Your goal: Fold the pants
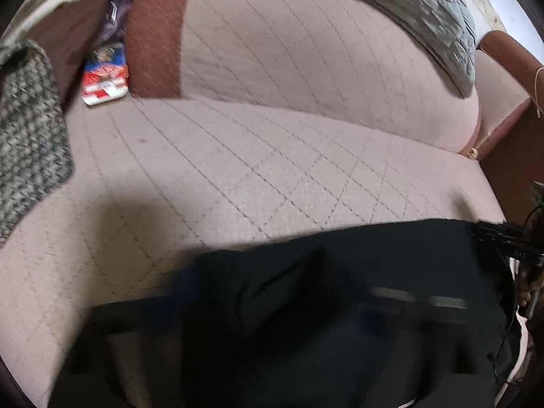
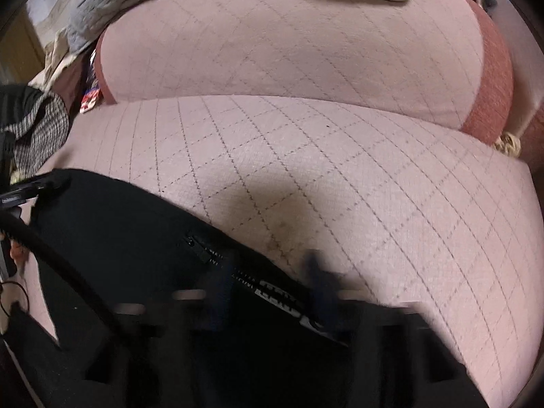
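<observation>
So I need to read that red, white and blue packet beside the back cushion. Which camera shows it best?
The left wrist view: the packet lies in full sight beside the back cushion, though blurred. In the right wrist view only a sliver shows at the cushion's edge.

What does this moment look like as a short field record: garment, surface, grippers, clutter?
garment: black pants, held stretched low over the seat
surface: pink quilted sofa seat
left gripper: at one end of the pants; jaws blurred
right gripper: at the other end; jaws blurred
clutter: grey knit cloth, red-and-blue packet, grey quilt on the backrest
image quality: motion blur
</observation>
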Demonstrator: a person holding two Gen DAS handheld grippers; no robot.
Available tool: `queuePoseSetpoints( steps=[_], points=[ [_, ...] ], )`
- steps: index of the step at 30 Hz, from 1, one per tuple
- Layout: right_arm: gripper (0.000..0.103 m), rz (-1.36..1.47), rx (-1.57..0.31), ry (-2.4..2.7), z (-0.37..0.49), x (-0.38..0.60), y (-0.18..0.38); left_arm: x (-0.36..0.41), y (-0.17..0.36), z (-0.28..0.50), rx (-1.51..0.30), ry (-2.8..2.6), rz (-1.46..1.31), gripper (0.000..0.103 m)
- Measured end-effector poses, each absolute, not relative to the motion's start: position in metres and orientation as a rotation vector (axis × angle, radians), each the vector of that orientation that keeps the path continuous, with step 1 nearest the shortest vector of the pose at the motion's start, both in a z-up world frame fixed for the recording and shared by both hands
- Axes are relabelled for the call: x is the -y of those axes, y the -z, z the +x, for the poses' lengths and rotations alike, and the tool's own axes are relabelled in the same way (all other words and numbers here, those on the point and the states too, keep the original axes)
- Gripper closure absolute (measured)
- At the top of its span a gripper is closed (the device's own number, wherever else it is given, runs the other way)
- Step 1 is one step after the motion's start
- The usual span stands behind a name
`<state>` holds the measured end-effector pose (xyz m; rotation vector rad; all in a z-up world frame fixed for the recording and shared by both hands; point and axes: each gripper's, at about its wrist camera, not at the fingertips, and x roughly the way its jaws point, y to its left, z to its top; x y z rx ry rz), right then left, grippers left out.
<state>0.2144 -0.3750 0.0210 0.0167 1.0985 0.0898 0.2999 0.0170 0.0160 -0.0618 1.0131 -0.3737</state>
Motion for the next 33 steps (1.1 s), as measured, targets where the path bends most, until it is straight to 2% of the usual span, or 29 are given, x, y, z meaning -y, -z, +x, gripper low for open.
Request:
queuePoseSetpoints(
  steps=[1,3,14,22,26,33],
  points=[
    [0.09,0.04,-1.104,-0.087,0.211,0.377,-0.023,-0.02,-0.016,0.301,-1.054,0.444,-0.139,0.091],
    [0.094,0.059,-1.1,-0.081,0.205,0.375,-0.028,-0.018,-0.021,0.297,-1.032,0.432,-0.134,0.091],
    [0.097,0.007,-1.051,-0.046,0.155,0.342,-0.071,-0.017,-0.074,0.241,-0.899,0.422,-0.078,0.091],
    [0.097,0.018,-1.009,-0.071,0.059,0.324,-0.11,-0.052,-0.118,0.15,-0.78,0.441,-0.094,0.091],
    [0.097,0.024,-1.012,-0.091,0.002,0.31,-0.113,-0.067,-0.115,0.091,-0.765,0.453,-0.111,0.091],
    [0.097,0.075,-1.059,-0.098,-0.089,0.29,-0.082,-0.079,-0.084,-0.011,-0.77,0.427,-0.097,0.089]
  ],
)
